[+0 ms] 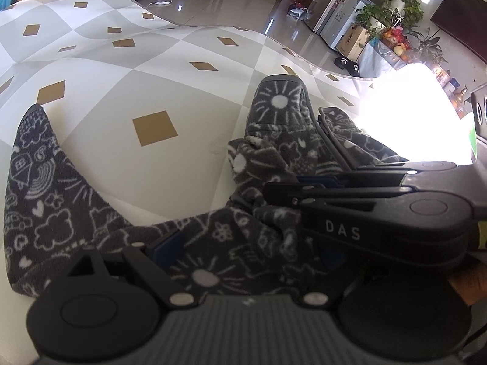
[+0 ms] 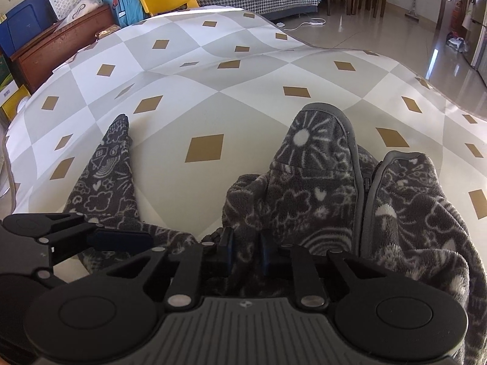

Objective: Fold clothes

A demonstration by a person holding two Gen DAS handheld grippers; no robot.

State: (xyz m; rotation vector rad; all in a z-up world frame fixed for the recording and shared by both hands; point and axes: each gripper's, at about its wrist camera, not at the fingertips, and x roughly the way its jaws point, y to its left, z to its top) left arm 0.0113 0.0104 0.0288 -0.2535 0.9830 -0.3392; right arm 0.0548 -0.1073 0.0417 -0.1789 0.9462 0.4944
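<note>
fleece jacket (image 2: pixel 319 200) pinched in right gripper (image 2: pixel 246 251) jaws, lower centre | left gripper (image 1: pixel 243 252) jaws spread wide, nothing clamped | fabric best lifted evenly, zipper (image 2: pixel 363 200) kept straight

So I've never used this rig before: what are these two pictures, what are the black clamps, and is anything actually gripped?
Each picture comes from a fisheye camera on a hand-held two-finger gripper, looking along its fingers. A dark grey fleece jacket with white doodle print lies on a table under a grey-and-white checked cloth with tan diamonds.

Right wrist view: the right gripper has its blue pads pinched on a fold of the fleece.

Left wrist view: the left gripper stands wide open with fleece lying between its fingers, not clamped. The right gripper shows there too, from the side.
</note>
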